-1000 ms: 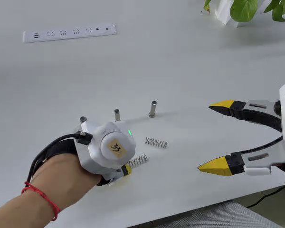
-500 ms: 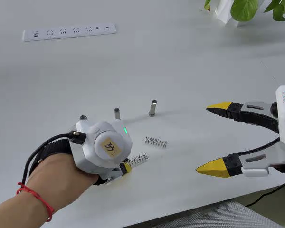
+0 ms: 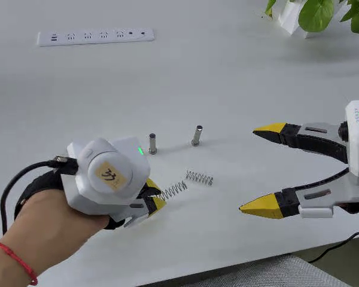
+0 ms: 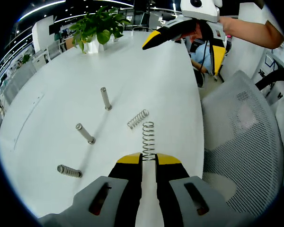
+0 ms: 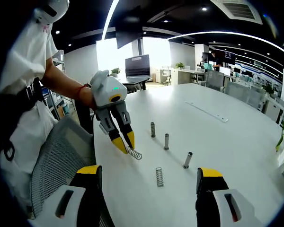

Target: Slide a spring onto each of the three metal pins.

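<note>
Loose spring (image 3: pixel 199 177) on table (image 3: pixel 239 72), before pins (image 3: pixel 197 136)

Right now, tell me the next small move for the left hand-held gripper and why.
Probably carry the held spring over the nearer bare pin and stand it upright: the left hand-held gripper is shut on its end, and the third pin already wears a spring.

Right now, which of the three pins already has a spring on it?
The end pin nearest the left tongs: ribbed with coils. The middle pin and far pin are bare.
</note>
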Motion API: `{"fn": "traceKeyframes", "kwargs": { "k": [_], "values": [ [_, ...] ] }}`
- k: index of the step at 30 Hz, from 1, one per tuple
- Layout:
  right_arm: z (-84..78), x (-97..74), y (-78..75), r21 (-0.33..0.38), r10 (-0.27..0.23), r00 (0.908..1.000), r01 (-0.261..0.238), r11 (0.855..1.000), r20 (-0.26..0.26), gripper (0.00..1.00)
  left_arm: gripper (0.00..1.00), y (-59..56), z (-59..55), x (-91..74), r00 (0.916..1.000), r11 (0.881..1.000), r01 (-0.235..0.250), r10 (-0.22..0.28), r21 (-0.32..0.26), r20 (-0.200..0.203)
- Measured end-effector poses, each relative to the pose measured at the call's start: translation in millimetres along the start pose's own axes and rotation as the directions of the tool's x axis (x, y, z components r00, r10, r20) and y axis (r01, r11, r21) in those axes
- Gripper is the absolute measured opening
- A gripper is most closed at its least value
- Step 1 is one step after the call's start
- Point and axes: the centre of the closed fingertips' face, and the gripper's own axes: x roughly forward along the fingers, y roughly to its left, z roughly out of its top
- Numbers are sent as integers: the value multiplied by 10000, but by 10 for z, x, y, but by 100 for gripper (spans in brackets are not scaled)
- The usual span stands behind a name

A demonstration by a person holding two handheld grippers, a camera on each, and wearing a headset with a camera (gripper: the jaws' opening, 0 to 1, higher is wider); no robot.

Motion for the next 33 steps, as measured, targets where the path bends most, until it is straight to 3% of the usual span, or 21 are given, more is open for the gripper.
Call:
{"fn": "traceKeyframes", "kwargs": {
  "k": [8,13,18,19,22,27,29,31,33],
  "values": [
    [213,127,120,-229,459,9989,-456,9987,139,75,6,-12,145,-297,9952,9991,-173,208,-377,956],
    [392,223,171,101,747,9950,-755,9971,657,67,6,-13,254,-460,9879,9982,-281,358,-529,1511],
    [634,303,230,900,759,9842,-911,9918,1599,56,6,-18,373,-605,9759,9963,-386,541,-770,2113],
    [723,313,257,1159,804,9760,-1054,9877,2022,53,6,-12,392,-635,9726,9950,-378,578,-921,2250],
    [827,343,267,1796,711,9649,-1190,9765,2527,47,6,-2,444,-706,9635,9924,-370,665,-1173,2593],
    [897,429,321,2526,732,9526,-1517,9556,2954,37,6,-9,538,-801,9475,9903,-304,717,-1354,3117],
    [937,453,336,3003,681,9429,-1716,9383,3262,34,6,-11,564,-824,9434,9894,-290,740,-1420,3232],
    [939,467,328,3164,640,9401,-1761,9321,3348,31,6,-10,592,-840,9390,9889,-262,747,-1465,3357],
    [979,463,312,3582,503,9288,-1911,9139,3672,27,6,-8,613,-851,9355,9880,-242,763,-1527,3451]
  ]
}}
